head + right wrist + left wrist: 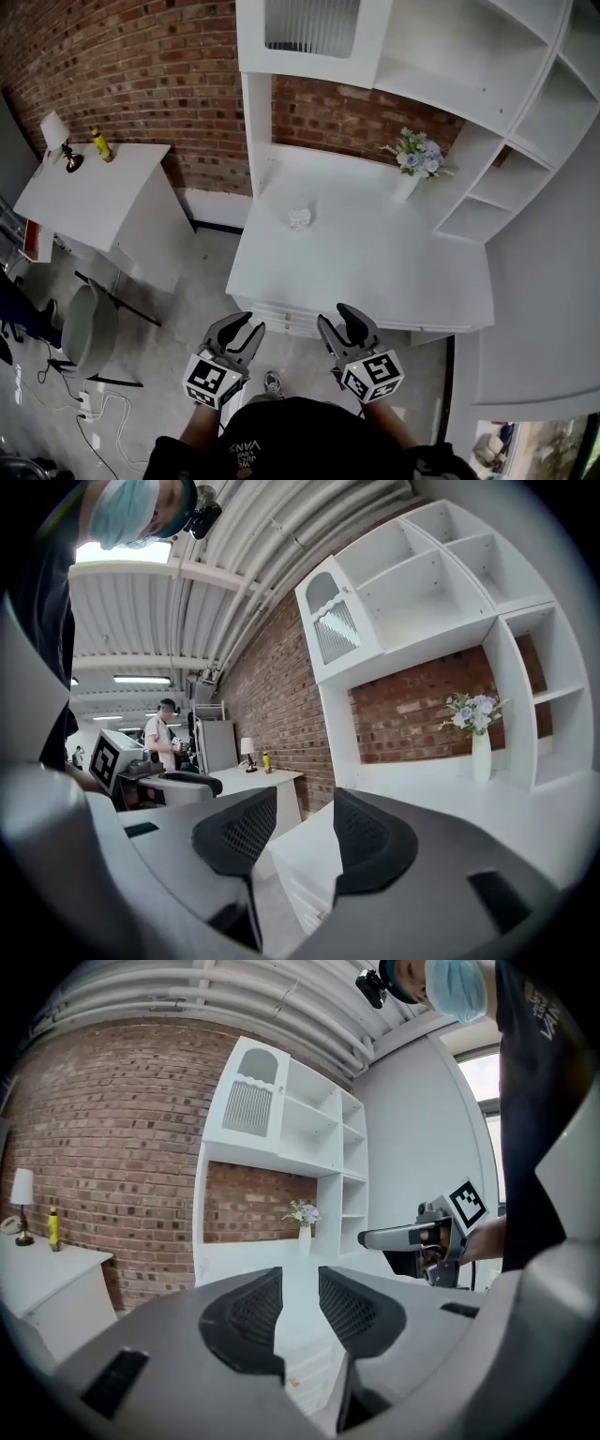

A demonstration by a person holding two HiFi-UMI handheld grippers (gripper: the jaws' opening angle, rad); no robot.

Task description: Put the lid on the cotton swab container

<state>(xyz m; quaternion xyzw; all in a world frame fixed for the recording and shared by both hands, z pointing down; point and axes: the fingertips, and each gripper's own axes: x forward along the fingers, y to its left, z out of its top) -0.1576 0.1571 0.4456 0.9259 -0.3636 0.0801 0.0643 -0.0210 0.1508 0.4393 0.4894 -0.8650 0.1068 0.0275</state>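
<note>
A small white object [299, 218], which looks like the cotton swab container, sits on the white desk [375, 262] toward its back left. It is too small to tell a lid from the box. Both grippers hang in front of the desk's near edge, well short of the object. My left gripper [246, 328] is open with nothing between its black pads [246, 1321]. My right gripper [337, 319] is open too, and the gap between its pads [373, 841] is empty. The container does not show in either gripper view.
A white vase of flowers [412, 159] stands at the desk's back right, under white shelving [487, 94]. To the left is a white side table [94, 192] with a lamp [58, 131] and a yellow bottle [101, 143]. A grey chair [89, 328] and cables lie on the floor.
</note>
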